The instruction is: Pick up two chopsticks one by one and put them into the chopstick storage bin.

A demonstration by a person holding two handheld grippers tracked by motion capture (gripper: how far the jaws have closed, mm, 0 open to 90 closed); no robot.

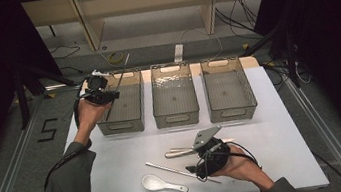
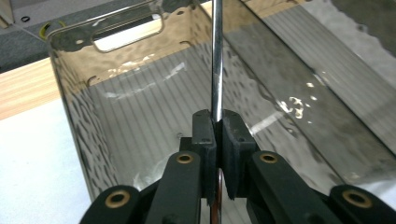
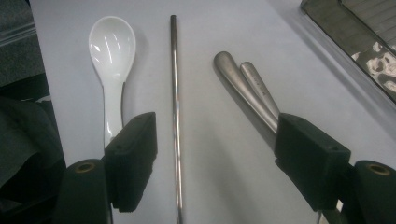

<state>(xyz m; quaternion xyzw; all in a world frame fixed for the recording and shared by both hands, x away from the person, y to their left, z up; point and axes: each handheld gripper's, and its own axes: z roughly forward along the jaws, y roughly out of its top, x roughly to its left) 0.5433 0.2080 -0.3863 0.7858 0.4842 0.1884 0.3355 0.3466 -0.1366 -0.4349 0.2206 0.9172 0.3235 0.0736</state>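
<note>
3 clear plastic bins stand in a row across the far half of the white table (image 1: 287, 150), and the work goes on at both ends of it. The left gripper (image 1: 108, 95) is at the near left corner of the left bin (image 1: 136, 110), its jaws pinched tight on a thin metal rod (image 1: 122, 72). In the left gripper view that rod (image 2: 216, 56) stands up between the closed pads and runs on over the ribbed floor of the bin (image 2: 116, 70); in the high view it slants up past the bin's far rim (so the long end sticks out above the bin rather than lying in it).

The right gripper (image 1: 195, 169) hovers low over the near part of the table, jaws spread wide and gripping nothing. In the right gripper view a second metal rod (image 3: 175, 116) lies flat on the table between the 2 open pads, touching neither. A white ceramic spoon (image 3: 111, 60) lies just beside the rod on one side, its handle reaching to the nearer pad, and 2 metal handles (image 3: 243, 84) lie side by side on the other, their ends running under the other pad. From above, the spoon (image 1: 163, 183) sits nearest the table's front edge, the rod (image 1: 179, 171) slants across behind it, and the metal handles (image 1: 181, 151) lie farther back, just short of the middle bin (image 1: 174, 100). The right bin (image 1: 228, 93) stands well apart from both hands.
</note>
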